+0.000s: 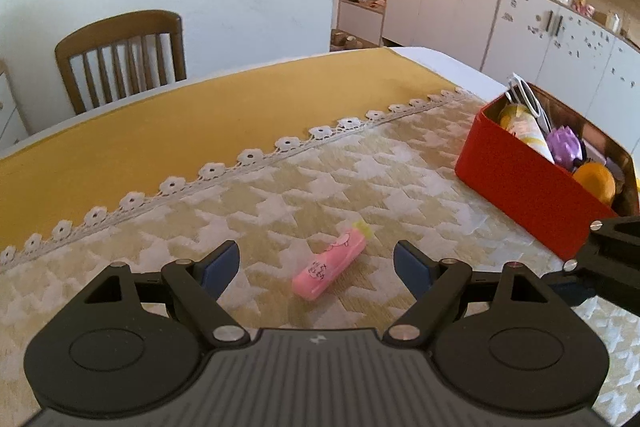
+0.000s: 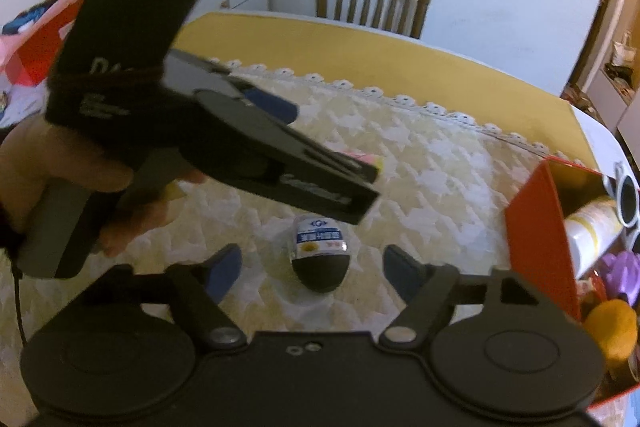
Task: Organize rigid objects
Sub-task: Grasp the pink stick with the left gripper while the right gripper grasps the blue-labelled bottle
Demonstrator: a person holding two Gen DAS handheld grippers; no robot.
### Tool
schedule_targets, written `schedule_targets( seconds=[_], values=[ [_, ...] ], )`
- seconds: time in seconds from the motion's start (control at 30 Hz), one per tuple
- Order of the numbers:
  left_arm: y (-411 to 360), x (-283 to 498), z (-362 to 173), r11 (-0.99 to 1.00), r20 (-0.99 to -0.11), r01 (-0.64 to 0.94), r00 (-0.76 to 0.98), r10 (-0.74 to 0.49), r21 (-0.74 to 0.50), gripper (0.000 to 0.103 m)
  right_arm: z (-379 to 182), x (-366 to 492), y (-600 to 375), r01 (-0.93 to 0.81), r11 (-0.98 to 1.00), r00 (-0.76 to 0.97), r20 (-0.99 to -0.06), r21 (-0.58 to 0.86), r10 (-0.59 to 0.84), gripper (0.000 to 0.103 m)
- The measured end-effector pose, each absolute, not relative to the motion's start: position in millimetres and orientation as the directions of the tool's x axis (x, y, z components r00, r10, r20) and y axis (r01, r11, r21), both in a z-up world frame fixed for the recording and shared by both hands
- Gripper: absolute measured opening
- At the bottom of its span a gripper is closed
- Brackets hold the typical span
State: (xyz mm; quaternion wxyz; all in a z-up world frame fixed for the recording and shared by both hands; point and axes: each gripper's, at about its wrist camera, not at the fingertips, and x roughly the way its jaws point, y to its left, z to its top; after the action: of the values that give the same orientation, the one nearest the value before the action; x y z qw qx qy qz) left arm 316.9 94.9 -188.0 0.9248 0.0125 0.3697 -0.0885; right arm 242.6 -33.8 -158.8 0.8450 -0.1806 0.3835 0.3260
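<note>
Left claw [image 1: 316, 265] wide open, empty, pink tube [image 1: 329, 265] on worktop [image 1: 280, 187] between fingers; right claw [image 2: 312, 269] open around black egg-shaped item [image 2: 320, 255], not gripping. Red box [image 1: 520, 183] at 2 o'clock.

Bare tablecloth [image 1: 280, 195] left of red box [image 1: 516, 183]

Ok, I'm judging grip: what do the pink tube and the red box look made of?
Pink tube: likely smooth plastic, slight sheen, printed drawing, pale yellow cap. Red box: stiff, flat matte walls with crisp edges, probably cardboard or thin metal; can't tell which.
</note>
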Motion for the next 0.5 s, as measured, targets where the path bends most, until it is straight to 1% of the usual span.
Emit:
schedule_targets(
  seconds=[0.07, 0.13, 0.2, 0.27, 0.3, 0.33, 0.4, 0.43, 0.5],
  values=[
    [93.6, 319.4, -191.3, 0.982, -0.687, 0.186, 0.709, -0.162, -0.039, 0.084, -162.5, 243.4, -31.9, -0.693, 0.719, 0.489, -0.770, -0.056, 0.410, 0.072],
    [91.6, 320.5, -193.5, 0.978, -0.684, 0.205, 0.709, -0.170, -0.030, 0.077, -165.6, 245.9, -30.6, -0.693, 0.720, 0.481, -0.775, -0.050, 0.409, 0.065],
    [88.6, 322.8, -195.6, 0.975, -0.689, 0.223, 0.704, -0.173, -0.017, 0.064, -168.5, 248.4, -29.8, -0.690, 0.722, 0.481, -0.777, -0.051, 0.406, 0.062],
    [85.7, 325.0, -198.0, 0.972, -0.695, 0.235, 0.696, -0.178, -0.013, 0.059, -171.0, 251.0, -29.4, -0.688, 0.724, 0.480, -0.780, -0.052, 0.400, 0.059],
    [84.4, 325.5, -199.0, 0.971, -0.697, 0.239, 0.695, -0.176, -0.007, 0.055, -171.9, 252.0, -30.3, -0.686, 0.726, 0.481, -0.780, -0.051, 0.400, 0.055],
    [83.0, 324.7, -199.4, 0.970, -0.694, 0.242, 0.699, -0.172, 0.004, 0.053, -172.5, 253.2, -31.0, -0.681, 0.731, 0.483, -0.780, -0.048, 0.399, 0.052],
    [80.6, 323.5, -199.4, 0.966, -0.691, 0.259, 0.701, -0.179, 0.013, 0.044, -173.8, 255.1, -32.1, -0.673, 0.738, 0.483, -0.781, -0.043, 0.396, 0.047],
    [79.8, 322.8, -198.8, 0.964, -0.690, 0.267, 0.700, -0.183, 0.014, 0.041, -174.5, 255.6, -32.2, -0.672, 0.739, 0.482, -0.782, -0.042, 0.394, 0.045],
    [77.7, 322.8, -198.7, 0.962, -0.689, 0.271, 0.702, -0.183, 0.020, 0.038, -175.0, 254.9, -32.2, -0.676, 0.735, 0.482, -0.782, -0.045, 0.395, 0.043]
  ],
)
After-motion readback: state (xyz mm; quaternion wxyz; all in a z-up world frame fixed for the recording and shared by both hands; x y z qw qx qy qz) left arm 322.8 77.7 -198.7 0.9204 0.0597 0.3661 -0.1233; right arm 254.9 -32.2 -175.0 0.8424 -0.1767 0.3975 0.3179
